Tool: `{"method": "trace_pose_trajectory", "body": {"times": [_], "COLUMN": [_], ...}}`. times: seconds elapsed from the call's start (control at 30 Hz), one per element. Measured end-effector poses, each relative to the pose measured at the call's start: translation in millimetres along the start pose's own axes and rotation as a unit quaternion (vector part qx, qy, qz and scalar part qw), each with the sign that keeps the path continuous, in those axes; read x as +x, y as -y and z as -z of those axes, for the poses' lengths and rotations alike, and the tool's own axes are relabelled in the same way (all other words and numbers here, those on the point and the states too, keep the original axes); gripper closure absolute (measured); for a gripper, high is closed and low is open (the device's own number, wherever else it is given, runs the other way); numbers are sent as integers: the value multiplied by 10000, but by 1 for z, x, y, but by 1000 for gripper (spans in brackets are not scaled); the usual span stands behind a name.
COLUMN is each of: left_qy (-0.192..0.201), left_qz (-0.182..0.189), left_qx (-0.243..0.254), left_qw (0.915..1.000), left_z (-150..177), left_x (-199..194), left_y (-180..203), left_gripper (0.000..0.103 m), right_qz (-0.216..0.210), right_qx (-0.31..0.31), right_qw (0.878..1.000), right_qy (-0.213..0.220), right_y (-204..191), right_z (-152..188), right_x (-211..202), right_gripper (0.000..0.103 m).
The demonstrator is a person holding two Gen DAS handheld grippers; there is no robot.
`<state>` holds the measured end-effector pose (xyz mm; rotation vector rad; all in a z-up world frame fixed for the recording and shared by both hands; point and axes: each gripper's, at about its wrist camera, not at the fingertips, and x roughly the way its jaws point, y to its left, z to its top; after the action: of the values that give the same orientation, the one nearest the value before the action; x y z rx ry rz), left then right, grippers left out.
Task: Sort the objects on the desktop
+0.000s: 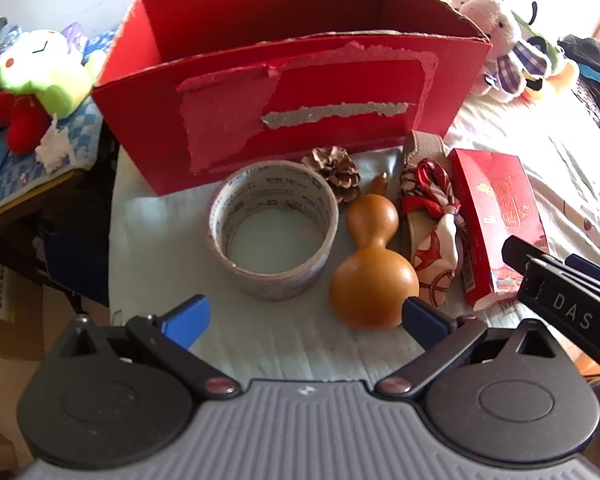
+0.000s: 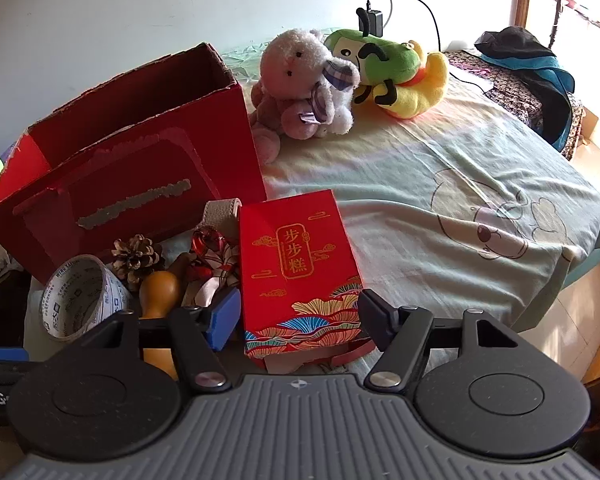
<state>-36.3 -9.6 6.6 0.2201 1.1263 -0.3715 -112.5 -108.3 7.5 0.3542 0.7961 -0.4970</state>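
Both grippers gape empty: left gripper (image 1: 304, 318) before the tape roll (image 1: 273, 236), right gripper (image 2: 300, 316) straddling the red packet (image 2: 300, 272)

From my end: cardboard box (image 1: 300, 92) looks matt with torn, rough paper patches, gourd (image 1: 374, 264) is smooth and glossy, plush toys (image 2: 300, 88) fuzzy, bedsheet (image 2: 440, 208) soft cloth.

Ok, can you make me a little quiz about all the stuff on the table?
1. True or false: the tape roll is already inside the big red box.
2. What lies between the tape roll and the gourd, close to the box?
3. Which gripper has the small red packet between its fingers: A left, B right?

Key: 1 false, it lies in front of the box. 2 the pine cone. 3 B, the right gripper, jaws open around it.
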Motion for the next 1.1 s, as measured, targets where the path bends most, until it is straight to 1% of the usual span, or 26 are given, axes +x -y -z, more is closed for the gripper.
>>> {"method": "trace_pose_trajectory", "body": {"times": [0.07, 0.23, 0.33, 0.4, 0.63, 1.0, 1.1], "left_qy": [3, 66, -21, -127, -108, 121, 166], "left_qz": [-113, -264, -268, -347, -472, -365, -278], "left_qx": [-97, -258, -294, -247, -26, 415, 495], "left_qw": [9999, 9993, 9992, 9990, 9988, 9984, 9982], "left_z": [-11, -10, -11, -10, -8, -11, -13], "left_x": [9, 5, 5, 4, 2, 5, 9], "left_y": [-19, -19, -12, -8, 9, 46, 56], "left_gripper": [1, 1, 1, 1, 1, 1, 1], "right_qz": [-73, -205, -221, -248, -227, -115, -123], "right_qx": [5, -137, -115, -64, 132, 554, 608], "right_qw": [10000, 9997, 9997, 9997, 9996, 9984, 9980], "right_qy": [35, 17, 12, -34, -47, -83, -108], "right_y": [2, 4, 10, 14, 32, 71, 80], "right_z": [-4, -7, -9, -10, -8, -12, -16], "right_x": [0, 3, 5, 7, 9, 19, 24], "right_gripper": [34, 34, 34, 34, 34, 34, 34]}}
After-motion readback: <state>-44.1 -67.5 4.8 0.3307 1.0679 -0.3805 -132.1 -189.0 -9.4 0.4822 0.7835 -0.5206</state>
